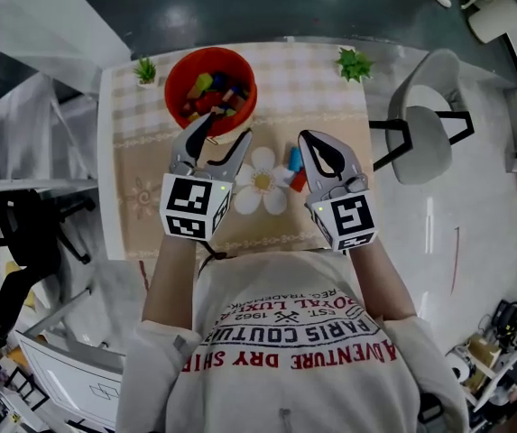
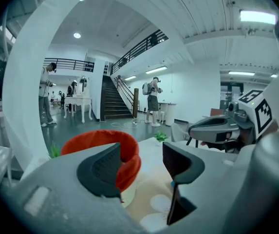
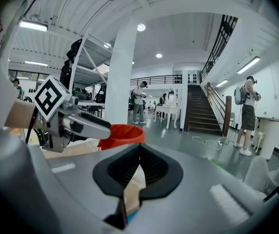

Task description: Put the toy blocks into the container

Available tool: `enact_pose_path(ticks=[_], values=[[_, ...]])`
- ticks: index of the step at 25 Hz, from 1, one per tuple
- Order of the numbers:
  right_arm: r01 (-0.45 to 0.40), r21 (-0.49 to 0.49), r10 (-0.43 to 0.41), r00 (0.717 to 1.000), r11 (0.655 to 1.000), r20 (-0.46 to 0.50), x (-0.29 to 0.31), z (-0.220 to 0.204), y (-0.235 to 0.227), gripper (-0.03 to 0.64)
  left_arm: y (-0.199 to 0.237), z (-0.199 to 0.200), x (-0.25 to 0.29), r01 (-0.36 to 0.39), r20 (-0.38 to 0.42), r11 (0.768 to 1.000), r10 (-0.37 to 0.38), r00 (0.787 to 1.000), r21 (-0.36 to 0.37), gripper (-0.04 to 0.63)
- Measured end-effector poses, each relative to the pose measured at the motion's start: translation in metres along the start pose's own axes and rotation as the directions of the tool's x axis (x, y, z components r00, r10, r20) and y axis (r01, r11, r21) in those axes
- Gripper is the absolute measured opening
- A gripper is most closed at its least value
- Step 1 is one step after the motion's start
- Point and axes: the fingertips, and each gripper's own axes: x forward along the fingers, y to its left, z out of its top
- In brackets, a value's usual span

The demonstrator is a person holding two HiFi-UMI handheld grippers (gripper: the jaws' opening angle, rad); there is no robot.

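A red round container with several coloured toy blocks in it stands at the far left of the table. My left gripper hovers just in front of its near rim, open, with nothing between the jaws. In the left gripper view the container lies just beyond the open left gripper. A blue block and a red block lie on the cloth right beside my right gripper, which is shut and empty. The right gripper view shows the right gripper with its jaws meeting and a blue block below.
Two small green plants stand at the table's far corners. A white flower mat lies between the grippers. A grey chair stands at the table's right side. People stand far off in the hall.
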Motion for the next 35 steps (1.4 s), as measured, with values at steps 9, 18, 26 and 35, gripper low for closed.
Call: enact_pose_path(ticks=[9, 18, 26, 35], values=[[-0.002, 0.029, 0.003, 0.999, 1.000, -0.044, -0.055, -0.039, -0.021, 0.002, -0.091, -0.050, 0.005, 0.050, -0.105, 0.997, -0.043, 0.994, 0.067, 0.276], [-0.051, 0.052, 0.055, 0.996, 0.997, -0.075, -0.086, -0.077, -0.034, 0.002, -0.162, -0.135, 0.019, 0.092, -0.277, 0.996, -0.088, 0.957, 0.004, 0.276], [-0.099, 0.070, 0.105, 0.990, 0.993, -0.095, -0.095, -0.100, -0.036, 0.002, -0.173, -0.188, 0.045, 0.083, -0.364, 0.997, -0.079, 0.928, -0.003, 0.250], [-0.084, 0.109, 0.098, 0.986, 0.990, -0.135, -0.106, -0.128, -0.045, 0.002, -0.178, -0.224, 0.064, 0.070, -0.439, 0.998, -0.060, 0.896, 0.006, 0.250]])
